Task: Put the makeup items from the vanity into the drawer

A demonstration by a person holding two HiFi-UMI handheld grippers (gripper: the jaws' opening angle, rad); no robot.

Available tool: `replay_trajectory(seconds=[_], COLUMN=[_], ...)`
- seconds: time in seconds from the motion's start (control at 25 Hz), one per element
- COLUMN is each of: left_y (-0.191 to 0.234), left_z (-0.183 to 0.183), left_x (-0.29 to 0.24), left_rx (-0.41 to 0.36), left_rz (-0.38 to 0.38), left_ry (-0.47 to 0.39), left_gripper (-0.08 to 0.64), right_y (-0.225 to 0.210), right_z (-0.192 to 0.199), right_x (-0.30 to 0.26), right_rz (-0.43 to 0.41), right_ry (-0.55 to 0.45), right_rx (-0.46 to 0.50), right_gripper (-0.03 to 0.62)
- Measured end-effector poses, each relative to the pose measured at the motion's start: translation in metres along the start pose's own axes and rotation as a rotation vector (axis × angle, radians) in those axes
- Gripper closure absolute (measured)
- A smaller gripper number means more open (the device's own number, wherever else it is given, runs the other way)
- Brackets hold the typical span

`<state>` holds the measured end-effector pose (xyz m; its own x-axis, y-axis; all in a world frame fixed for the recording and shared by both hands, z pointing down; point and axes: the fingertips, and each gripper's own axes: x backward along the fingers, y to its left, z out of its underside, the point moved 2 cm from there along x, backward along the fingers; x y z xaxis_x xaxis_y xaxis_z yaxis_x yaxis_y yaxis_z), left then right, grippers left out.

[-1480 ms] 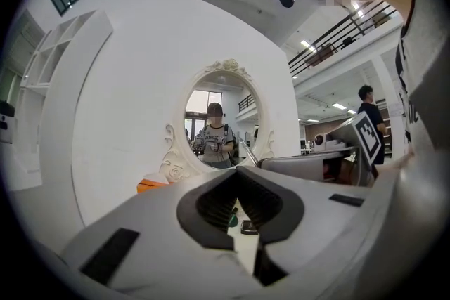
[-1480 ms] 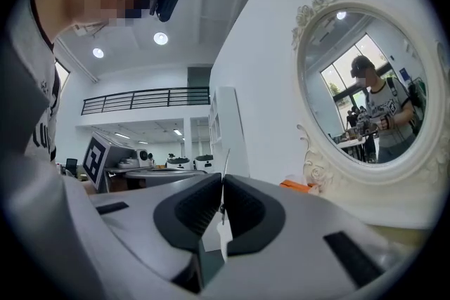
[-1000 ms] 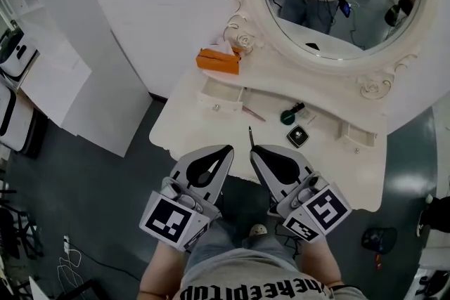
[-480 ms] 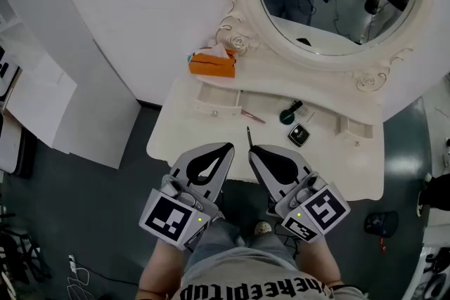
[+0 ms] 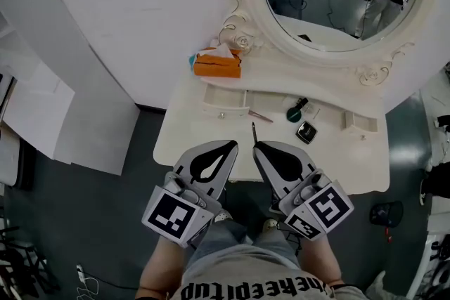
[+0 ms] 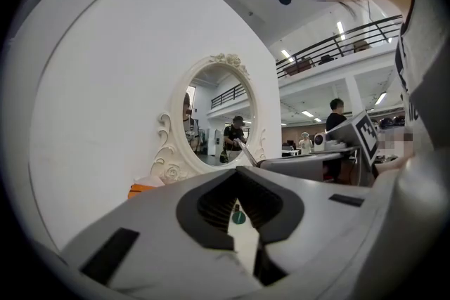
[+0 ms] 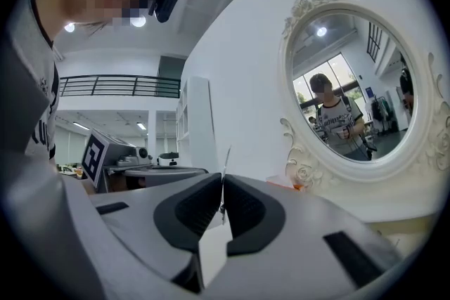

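White, scallop-edged table (image 5: 184,138) under an oval, carved-frame mirror (image 5: 337,7). The grey left tool (image 5: 232,144) is pressed together and empty. The right tool (image 5: 256,146) pinches a thin dark pencil (image 5: 253,128) at the near edge. The open drawer (image 5: 223,96) is far left, with a round green pot (image 5: 293,114) and a square black compact (image 5: 306,131) to its right. Since earlier only the view has shifted.

The cream worktop (image 5: 204,144) carries an orange tissue box (image 5: 216,65) at its 10 o'clock corner. Near the centre lies a pink pencil (image 5: 261,116). At its 3 o'clock sits a round green item (image 5: 295,111) with a black handle, and a black compact (image 5: 306,132) lies at 5 o'clock of that.
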<state>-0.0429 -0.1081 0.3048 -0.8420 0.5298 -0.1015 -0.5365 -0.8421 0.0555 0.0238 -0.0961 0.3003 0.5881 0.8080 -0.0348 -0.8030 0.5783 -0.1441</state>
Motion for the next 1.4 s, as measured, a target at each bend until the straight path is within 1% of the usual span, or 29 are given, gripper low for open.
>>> replay_trajectory(seconds=[0.08, 0.16, 0.28, 0.52, 0.64, 0.68, 0.8, 0.84, 0.96, 1.2, 1.32, 1.4], left_y=[0.006, 0.009, 0.014, 0.017, 0.017, 0.019, 0.029, 0.031, 0.039, 0.059, 0.068, 0.077], left_z=[-0.001, 0.000, -0.001, -0.002, 0.003, 0.003, -0.002, -0.003, -0.003, -0.003, 0.000, -0.001], left_x=[0.003, 0.005, 0.007, 0.003, 0.001, 0.000, -0.006, -0.008, -0.015, -0.033, -0.040, -0.044], left_rx=[-0.014, -0.001, -0.022, -0.023, 0.018, 0.019, -0.024, -0.029, -0.010, 0.013, 0.035, 0.031], left_rz=[0.008, 0.015, 0.021, 0.030, 0.030, 0.027, 0.010, 0.004, -0.007, -0.033, -0.046, -0.062], left_ry=[-0.013, 0.002, -0.023, -0.039, 0.008, 0.008, -0.044, -0.050, -0.024, -0.007, 0.017, 0.006], left_gripper=[0.538, 0.538, 0.538, 0.538, 0.538, 0.538, 0.538, 0.538, 0.538, 0.538, 0.538, 0.538], right_y=[0.002, 0.004, 0.005, 0.001, -0.004, -0.006, -0.014, -0.017, -0.028, -0.052, -0.064, -0.071], right_z=[0.001, 0.002, 0.002, 0.003, 0.002, 0.002, 0.003, 0.003, 0.002, 0.001, 0.002, 0.004], right_x=[-0.004, -0.006, -0.007, -0.009, -0.012, -0.013, -0.018, -0.021, -0.031, -0.055, -0.069, -0.079], right_rz=[0.013, 0.025, 0.039, 0.051, 0.050, 0.050, 0.044, 0.041, 0.031, 0.002, -0.014, -0.029], right_ry=[-0.004, -0.005, -0.003, 0.004, 0.008, 0.010, 0.014, 0.015, 0.022, 0.046, 0.063, 0.075], right_rx=[0.001, 0.002, 0.004, 0.008, 0.011, 0.012, 0.015, 0.015, 0.019, 0.029, 0.031, 0.034], right_gripper=[0.561, 0.561, 0.561, 0.561, 0.561, 0.561, 0.561, 0.561, 0.561, 0.561, 0.561, 0.561])
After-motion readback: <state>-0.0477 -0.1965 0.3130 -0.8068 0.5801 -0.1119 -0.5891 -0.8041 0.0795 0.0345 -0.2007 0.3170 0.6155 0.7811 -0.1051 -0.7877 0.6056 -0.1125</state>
